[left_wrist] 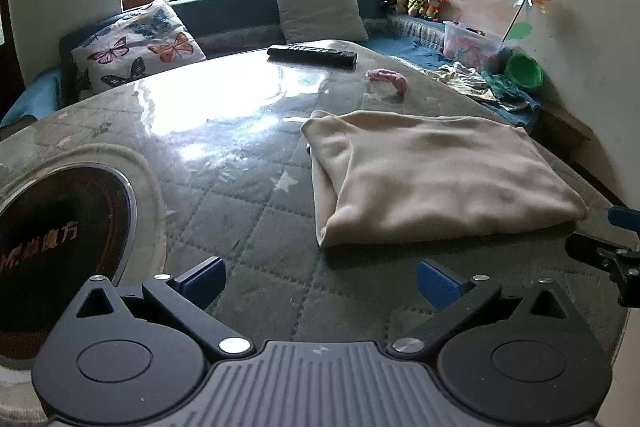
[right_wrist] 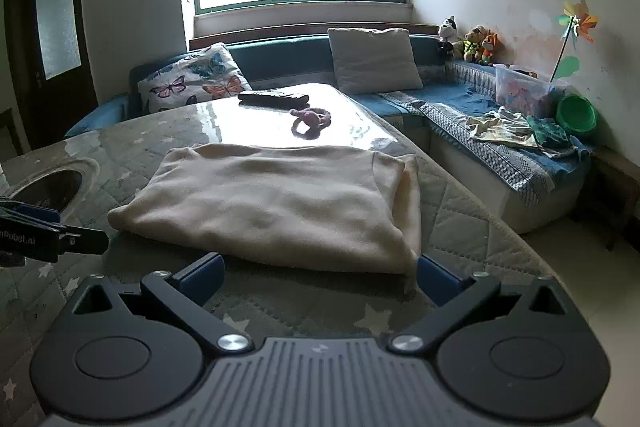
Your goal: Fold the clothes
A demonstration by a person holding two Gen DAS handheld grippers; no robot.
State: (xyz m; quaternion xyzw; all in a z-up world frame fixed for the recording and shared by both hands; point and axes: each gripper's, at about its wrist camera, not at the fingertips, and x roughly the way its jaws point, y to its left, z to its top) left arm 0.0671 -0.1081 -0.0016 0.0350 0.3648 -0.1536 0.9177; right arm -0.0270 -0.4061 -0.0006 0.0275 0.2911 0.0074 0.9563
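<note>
I count one cream garment (right_wrist: 272, 203), folded into a flat rectangle on the quilted table cover (left_wrist: 248, 227), and it is the only piece of clothing on the table. My left gripper (left_wrist: 320, 283) stands with its jaws spread wide and nothing between them; the garment lies ahead of it and off to its right, apart from both blue pads (left_wrist: 204, 277). My right gripper (right_wrist: 320, 277) is likewise released, jaws wide and empty, with the garment's near edge just ahead of it and its right-hand corner very close to the right pad (right_wrist: 434, 277); I cannot tell whether they touch. Seen from the right gripper, the garment's long axis runs crosswise, left to right, with its layered folded edge on the right side. Beyond the garment I see one black remote control (right_wrist: 274, 99) and one pink toy (right_wrist: 314, 118). Further off are two cushions: one butterfly cushion (right_wrist: 192, 81) and one plain grey cushion (right_wrist: 374, 59). I count three stuffed toys (right_wrist: 472, 43) on the bench corner, one pinwheel (right_wrist: 576, 21) and one green bowl (right_wrist: 576, 115).
</note>
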